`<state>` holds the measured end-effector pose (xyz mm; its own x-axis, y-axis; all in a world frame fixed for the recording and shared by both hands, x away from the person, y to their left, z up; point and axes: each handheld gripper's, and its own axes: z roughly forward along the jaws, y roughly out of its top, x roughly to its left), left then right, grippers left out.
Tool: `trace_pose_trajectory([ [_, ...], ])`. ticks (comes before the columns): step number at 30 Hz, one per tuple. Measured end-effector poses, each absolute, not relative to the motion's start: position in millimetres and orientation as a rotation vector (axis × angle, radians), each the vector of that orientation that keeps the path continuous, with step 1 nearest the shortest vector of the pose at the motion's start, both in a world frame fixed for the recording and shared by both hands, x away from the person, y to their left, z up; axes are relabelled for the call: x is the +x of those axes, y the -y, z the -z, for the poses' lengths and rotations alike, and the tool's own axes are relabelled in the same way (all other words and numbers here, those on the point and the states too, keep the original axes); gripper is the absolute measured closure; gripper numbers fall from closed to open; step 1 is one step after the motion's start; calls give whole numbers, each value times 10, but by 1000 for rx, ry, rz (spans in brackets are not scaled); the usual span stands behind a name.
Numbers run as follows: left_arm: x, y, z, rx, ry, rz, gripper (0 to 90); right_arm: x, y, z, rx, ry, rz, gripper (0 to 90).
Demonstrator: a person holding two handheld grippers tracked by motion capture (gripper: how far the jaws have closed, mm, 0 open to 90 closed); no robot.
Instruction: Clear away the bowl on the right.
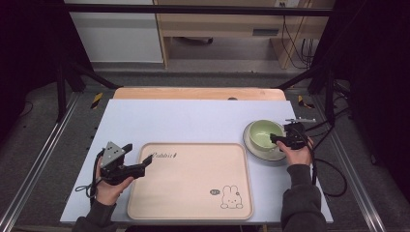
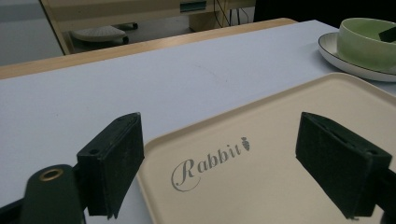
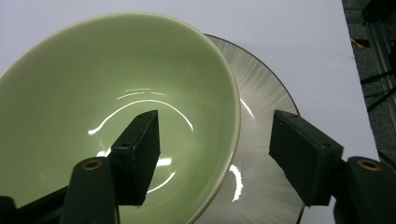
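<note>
A pale green bowl (image 1: 265,133) (image 3: 116,79) stands on a white plate (image 1: 271,155) (image 3: 261,107) at the right of the table. My right gripper (image 1: 276,139) (image 3: 215,144) straddles the bowl's near rim: one jaw hangs inside the bowl, the other outside over the plate, and a gap shows on both sides of the rim. My left gripper (image 1: 146,162) (image 2: 219,163) is open at the upper left corner of the beige tray (image 1: 188,183) (image 2: 280,154), with nothing between its jaws. From the left gripper view the bowl (image 2: 366,42) and plate (image 2: 336,46) sit far right.
The tray bears the word "Rabbit" and a rabbit drawing (image 1: 231,198), and nothing lies on it. A white sheet (image 1: 193,121) covers the table. Cables (image 1: 333,169) trail off the right edge, and black frame posts stand on both sides.
</note>
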<state>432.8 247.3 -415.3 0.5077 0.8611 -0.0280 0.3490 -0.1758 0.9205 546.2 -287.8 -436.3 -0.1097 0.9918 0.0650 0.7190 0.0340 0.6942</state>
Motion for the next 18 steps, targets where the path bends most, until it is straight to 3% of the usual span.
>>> trace_pose_trajectory([
  [18,4339,-2470,4172,1761,-1026,-640,152,5519,2904,4422,1815,-1893,-809,548],
])
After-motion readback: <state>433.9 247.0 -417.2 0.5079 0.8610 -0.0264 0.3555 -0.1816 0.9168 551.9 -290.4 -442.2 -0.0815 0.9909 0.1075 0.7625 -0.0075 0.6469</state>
